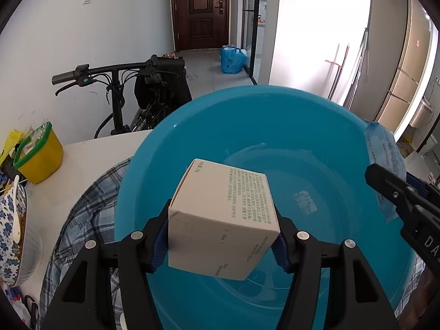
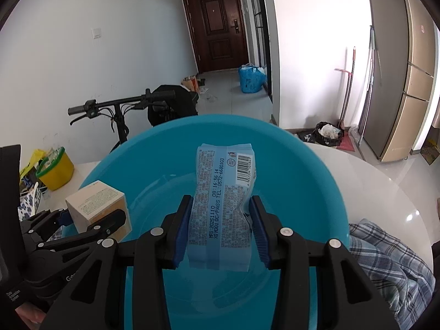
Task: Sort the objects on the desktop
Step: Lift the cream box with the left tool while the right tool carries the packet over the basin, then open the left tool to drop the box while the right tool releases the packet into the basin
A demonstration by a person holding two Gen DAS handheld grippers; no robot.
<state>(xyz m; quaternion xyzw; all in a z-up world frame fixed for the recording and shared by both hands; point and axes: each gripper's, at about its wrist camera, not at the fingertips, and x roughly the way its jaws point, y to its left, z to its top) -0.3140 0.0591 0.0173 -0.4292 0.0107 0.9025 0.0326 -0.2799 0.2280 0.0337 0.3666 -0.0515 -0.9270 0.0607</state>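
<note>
Left gripper (image 1: 221,236) jaws clamped on a white carton box (image 1: 220,220), held tilted over the blue basin (image 1: 275,115), not touching its floor. Right gripper (image 2: 220,233) jaws squeezed onto a light-blue tissue pack (image 2: 222,206), barcode end pointing away, also above the basin interior. Basin sits on a plaid cloth (image 2: 390,258) on the white tabletop (image 2: 385,181). Yellow tub with green rim (image 1: 38,154) at the tabletop's left edge, well apart from the basin. Bicycle (image 1: 121,82) behind.

My path down into the blue basin (image 1: 343,137) is open. Its rim, and the yellow tub (image 1: 41,156) at the desk's (image 1: 82,170) left edge, block me.
</note>
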